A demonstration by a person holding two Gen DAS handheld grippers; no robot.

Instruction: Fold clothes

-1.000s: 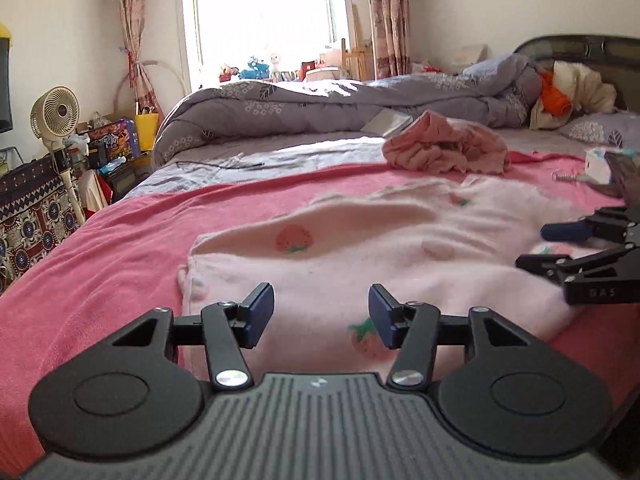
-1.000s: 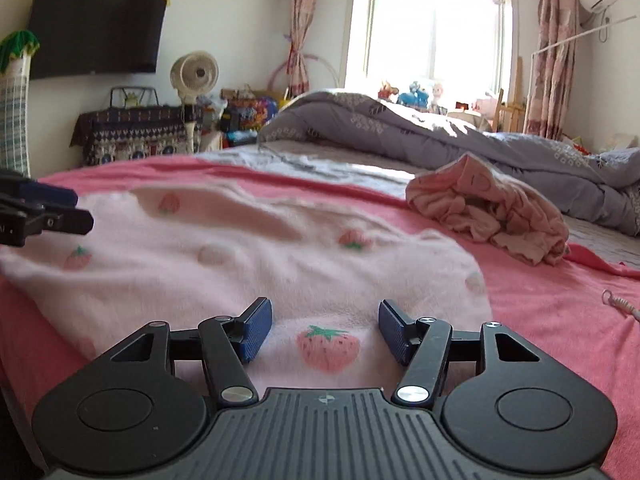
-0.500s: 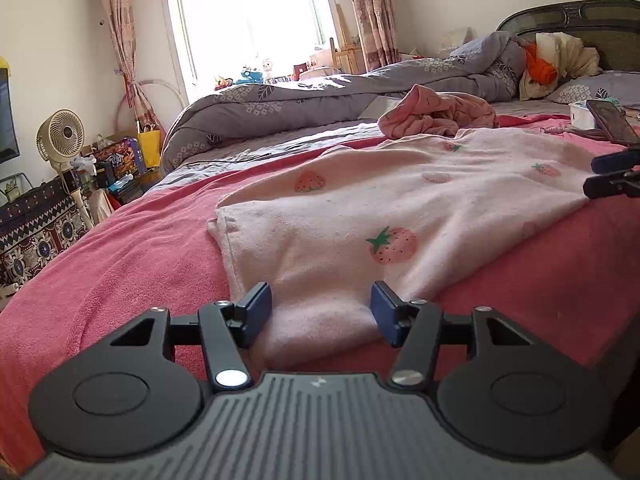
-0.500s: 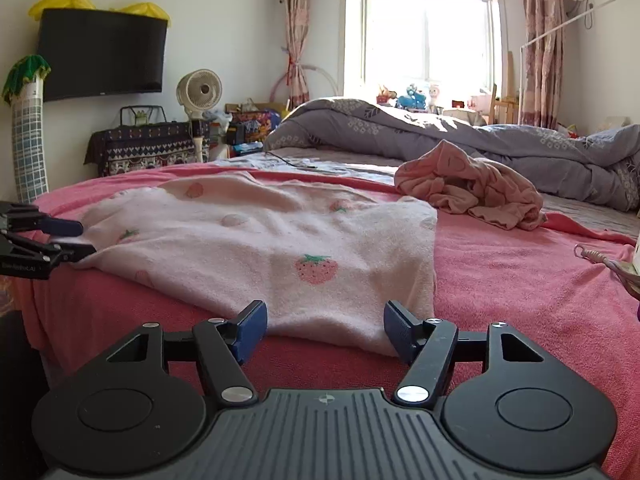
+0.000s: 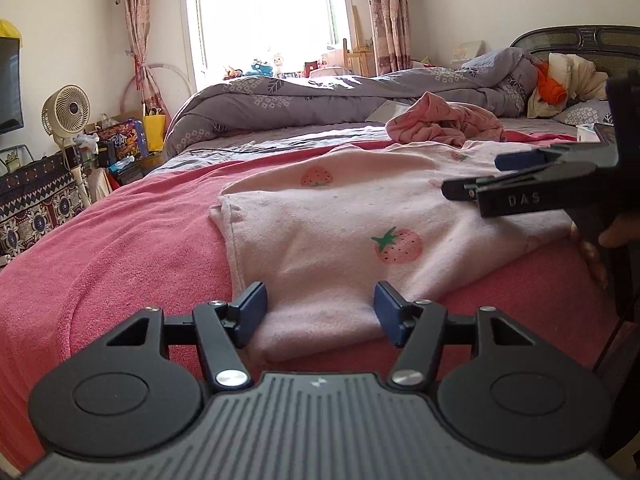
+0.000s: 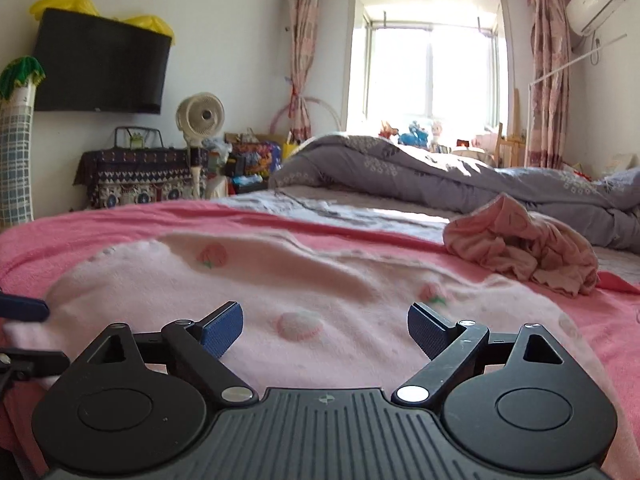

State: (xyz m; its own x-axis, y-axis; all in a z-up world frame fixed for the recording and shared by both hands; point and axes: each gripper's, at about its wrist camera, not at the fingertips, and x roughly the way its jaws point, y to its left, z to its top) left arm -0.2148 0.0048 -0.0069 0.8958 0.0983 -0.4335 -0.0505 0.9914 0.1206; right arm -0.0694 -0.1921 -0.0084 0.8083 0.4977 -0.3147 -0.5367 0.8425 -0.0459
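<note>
A pale pink garment with strawberry prints (image 5: 340,220) lies spread flat on the red blanket (image 5: 120,248). Its near corner hangs at the bed's edge between the fingers of my left gripper (image 5: 320,312). Those jaws are opening and the pads do not squeeze the cloth. My right gripper (image 6: 324,328) hovers low over the same garment (image 6: 320,280), its jaws opening wide with only flat cloth beneath them. In the left wrist view the right gripper (image 5: 476,176) reaches in from the right above the garment, with a person's hand (image 5: 616,234) behind it. The left gripper (image 6: 28,334) shows at the far left edge.
A crumpled pink garment (image 5: 444,124) lies beyond the flat one, also seen as a crumpled heap (image 6: 524,248). A grey duvet (image 5: 320,96) is bunched across the back of the bed. A fan (image 5: 66,110) and cluttered boxes stand beside the bed on the left.
My left gripper drew back to the garment's near corner and then held still. My right gripper pulled back to the edge, then came forward over the garment with its jaws spreading wider.
</note>
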